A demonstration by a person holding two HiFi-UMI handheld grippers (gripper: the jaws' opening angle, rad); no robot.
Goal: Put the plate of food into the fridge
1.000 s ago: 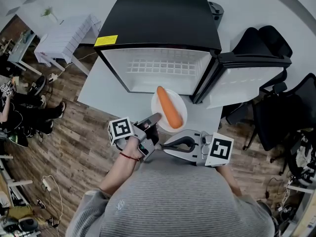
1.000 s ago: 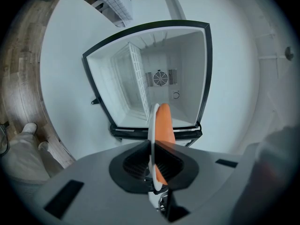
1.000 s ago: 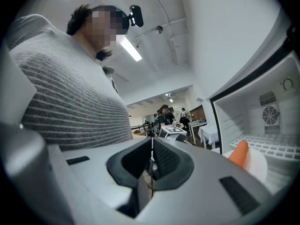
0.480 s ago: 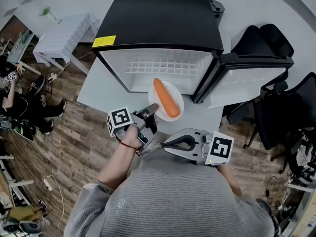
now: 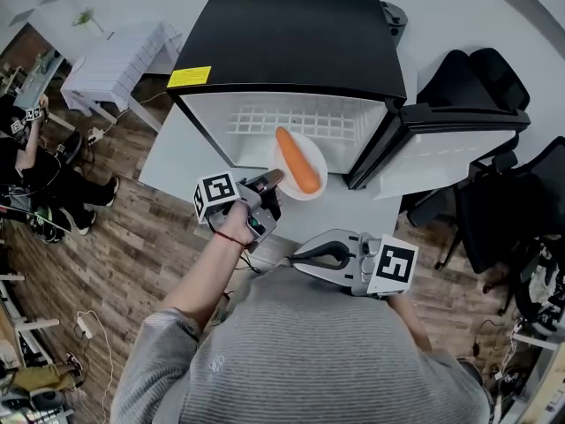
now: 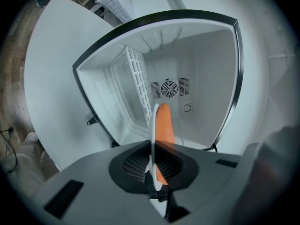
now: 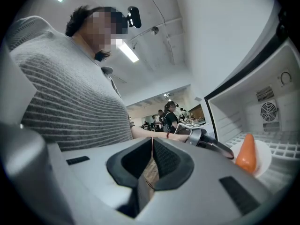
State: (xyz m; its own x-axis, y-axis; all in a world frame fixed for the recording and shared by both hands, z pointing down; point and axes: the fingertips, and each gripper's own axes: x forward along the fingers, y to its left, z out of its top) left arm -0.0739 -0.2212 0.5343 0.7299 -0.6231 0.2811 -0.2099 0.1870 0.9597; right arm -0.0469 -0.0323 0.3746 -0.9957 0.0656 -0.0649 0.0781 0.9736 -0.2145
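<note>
left gripper (image 5: 272,180) clamps the plate (image 5: 320,164) rim, seemingly shallow, centre frame; tilt and your carrot (image 5: 297,160) rolls off. right gripper (image 5: 296,259) jaws together, empty.

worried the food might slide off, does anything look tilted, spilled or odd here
Nothing spilled or damaged. One thing to watch: the left gripper holds the plate by its near rim alone, at the mouth of the open fridge, and the carrot lies loose across it, almost rim to rim.
</note>
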